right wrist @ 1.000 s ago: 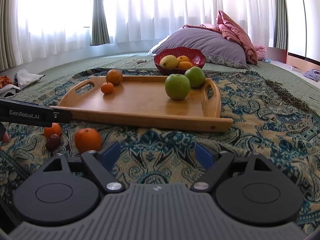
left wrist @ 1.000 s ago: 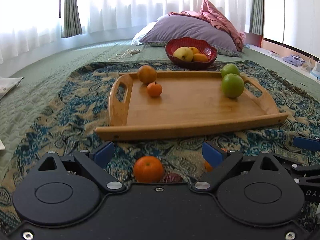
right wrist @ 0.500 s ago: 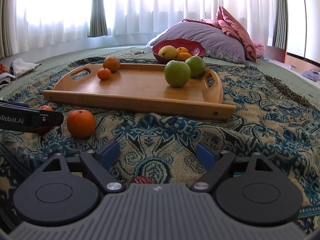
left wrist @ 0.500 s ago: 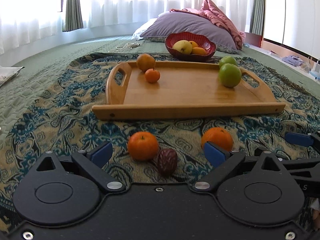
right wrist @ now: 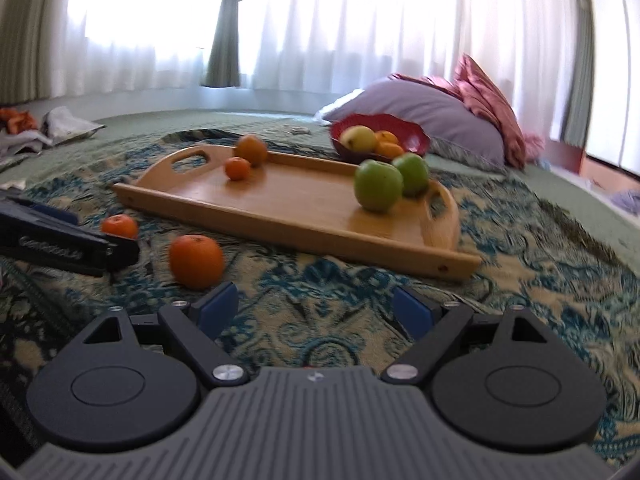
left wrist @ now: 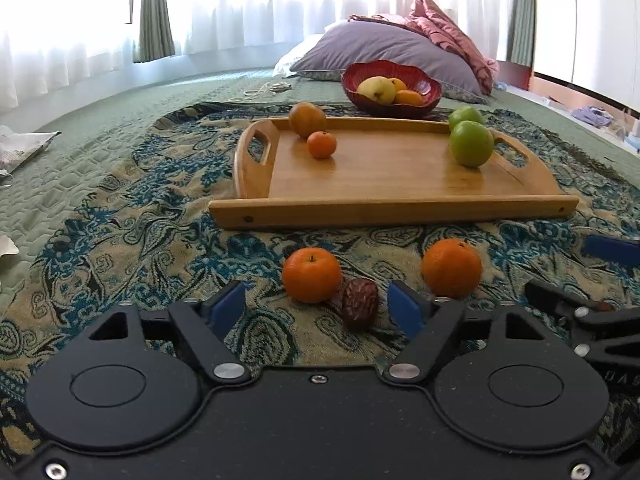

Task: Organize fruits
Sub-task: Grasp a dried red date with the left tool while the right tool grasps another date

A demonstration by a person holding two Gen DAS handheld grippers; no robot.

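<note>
A wooden tray (left wrist: 400,176) (right wrist: 304,216) lies on a patterned rug. It holds two oranges (left wrist: 321,144) at its far left and two green apples (left wrist: 471,143) (right wrist: 378,186) at its right. In front of the tray lie two oranges (left wrist: 312,275) (left wrist: 451,268) and a dark red date (left wrist: 360,303). My left gripper (left wrist: 320,310) is open just short of the left orange and the date. My right gripper (right wrist: 316,312) is open and empty over the rug, with the right orange (right wrist: 196,262) ahead to its left.
A red bowl (left wrist: 394,88) (right wrist: 380,140) with yellow and orange fruit stands behind the tray. A purple pillow (left wrist: 384,54) and pink cloth lie beyond it. Paper and clothes lie at the far left (right wrist: 60,128). The right gripper's blue fingertip (left wrist: 612,249) shows at the left view's right edge.
Both grippers have pulled back and risen; the loose fruit sits farther ahead of the left gripper. The right view has turned so the tray looks angled. Both stay open.
</note>
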